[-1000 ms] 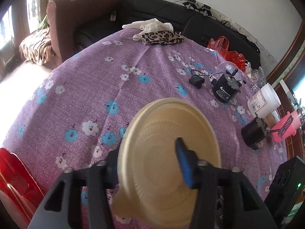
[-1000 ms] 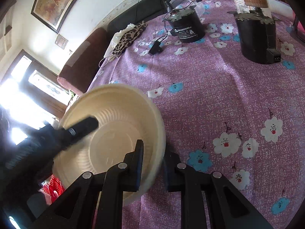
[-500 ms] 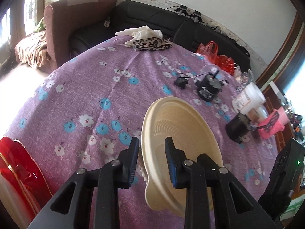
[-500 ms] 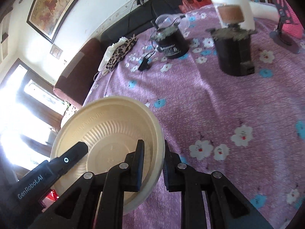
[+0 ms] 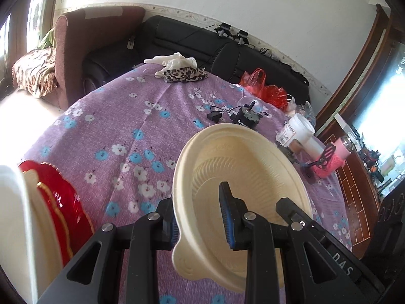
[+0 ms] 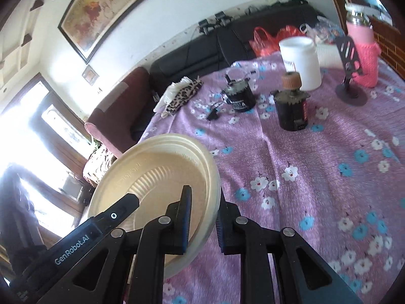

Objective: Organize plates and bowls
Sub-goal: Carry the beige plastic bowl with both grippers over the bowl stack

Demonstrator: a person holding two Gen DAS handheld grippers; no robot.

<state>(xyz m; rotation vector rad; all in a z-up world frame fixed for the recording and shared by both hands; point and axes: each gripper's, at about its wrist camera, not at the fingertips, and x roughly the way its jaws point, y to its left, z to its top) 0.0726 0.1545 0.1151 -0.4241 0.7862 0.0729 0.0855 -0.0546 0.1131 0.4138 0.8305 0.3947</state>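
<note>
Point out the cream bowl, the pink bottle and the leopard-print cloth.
cream bowl (image 5: 243, 162): left wrist view, ribbed inner wall.
pink bottle (image 6: 364, 48): right wrist view, knitted sleeve around its body.
leopard-print cloth (image 5: 184, 74): left wrist view, middle of the patterned fabric.

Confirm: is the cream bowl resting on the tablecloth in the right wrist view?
No, the cream bowl hangs clamped by its rim in the right gripper.

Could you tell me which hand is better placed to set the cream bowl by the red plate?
Probably the left. The left gripper, jaws just closing on the rim of the cream bowl, has the red plate beside it; the right gripper clamps the opposite rim, that plate outside its view.
</note>
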